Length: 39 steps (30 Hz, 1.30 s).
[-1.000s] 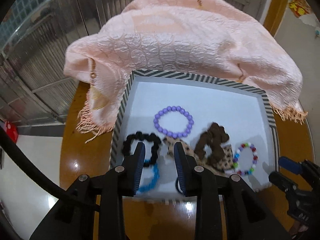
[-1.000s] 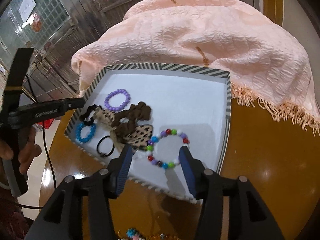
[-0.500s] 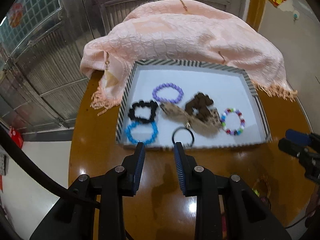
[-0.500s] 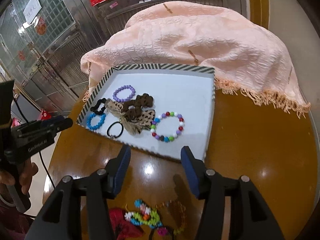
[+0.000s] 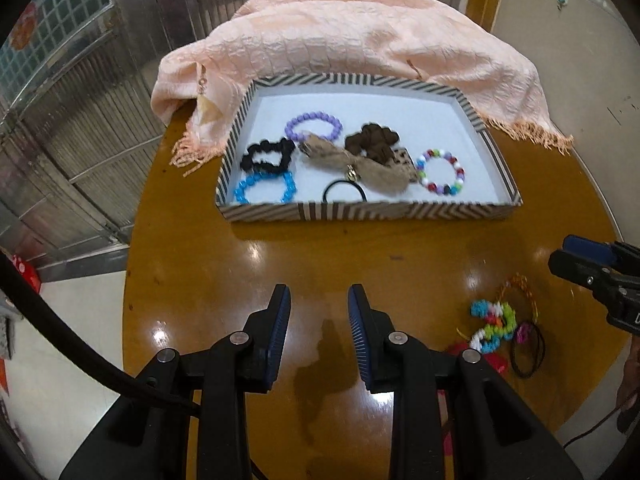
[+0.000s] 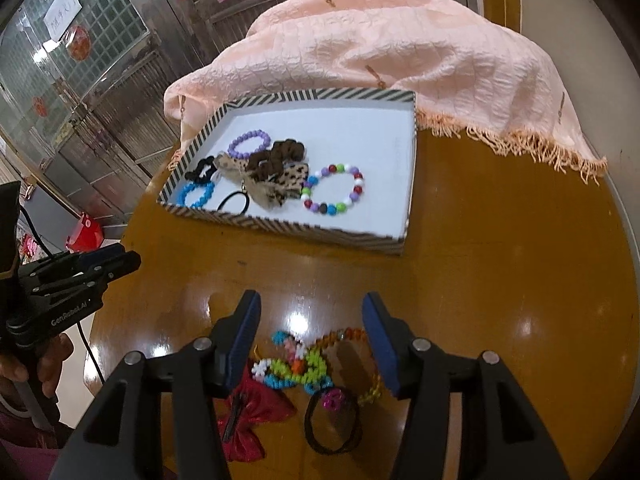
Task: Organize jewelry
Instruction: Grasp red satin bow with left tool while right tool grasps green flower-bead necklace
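Note:
A striped tray [image 5: 360, 211] [image 6: 410, 184] on the round wooden table holds several pieces: a purple bead bracelet [image 5: 314, 120], a black scrunchie [image 5: 266, 156], a blue bead bracelet [image 5: 264, 186], a brown scrunchie [image 5: 372, 142], a multicolour bead bracelet [image 5: 440, 172] [image 6: 334, 188]. Loose pieces lie near the table's front: a colourful bead bracelet [image 6: 294, 366] [image 5: 490, 324], a red bow [image 6: 248, 412], a black hair tie [image 6: 332, 420]. My left gripper [image 5: 319, 312] is open and empty over bare table. My right gripper [image 6: 310, 320] is open and empty just above the loose pieces.
A pink fringed cloth [image 5: 360, 32] [image 6: 400, 48] is draped behind the tray at the table's far edge. The left gripper shows at the left edge of the right wrist view [image 6: 80, 272]. Metal shutters stand behind the table.
Both grippers have pulled back from the tray toward the table's front. The loose pieces have come into view under the right gripper. Both stay open.

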Available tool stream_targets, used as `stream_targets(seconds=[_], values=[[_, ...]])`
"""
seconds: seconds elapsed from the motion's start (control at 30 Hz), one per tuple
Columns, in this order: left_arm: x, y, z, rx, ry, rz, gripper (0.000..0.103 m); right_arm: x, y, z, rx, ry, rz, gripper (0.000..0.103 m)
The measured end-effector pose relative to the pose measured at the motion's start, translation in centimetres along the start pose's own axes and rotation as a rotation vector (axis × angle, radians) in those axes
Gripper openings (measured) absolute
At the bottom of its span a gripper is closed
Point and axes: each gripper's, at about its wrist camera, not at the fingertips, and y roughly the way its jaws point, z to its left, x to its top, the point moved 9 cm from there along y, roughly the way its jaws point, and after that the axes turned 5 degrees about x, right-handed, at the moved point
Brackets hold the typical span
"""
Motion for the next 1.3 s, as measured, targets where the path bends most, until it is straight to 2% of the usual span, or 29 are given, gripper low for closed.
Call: stream_targets(seconds=[0.23,0.43,0.6,0.8,1.07,1.3], values=[[-2.2,0.2,-1.7,-0.091,0.029,0.040,0.023,-2.0,-0.7,-1.0,-0.042,0.020,0.004,0.055],[-3.4,0.2,-3.8,-0.177,0.060,0.073,0.025,-4.3,-0.7,-1.9,-0.044,0.036,0.021,0.055],[-4.4,0.5,-4.8,-0.205,0.078,0.097,0.026,-5.8,0.4,-1.3,-0.023,0.015,0.049,0.051],[-6.8,0.0,-6.5,-0.276,0.109,0.146,0.026,-6.2,2.7,-0.1,-0.035,-0.056,0.087,0.037],[-8.9,-1.3,-9.6,-0.388,0.161,0.181,0.040,-6.0,4.1,-0.3,-0.034,-0.070,0.104,0.037],[-9.9,-0.6,-11.4,-0.430,0.169,0.242,0.041,-6.4,5.0,0.0,-0.038,-0.106,0.135,0.037]])
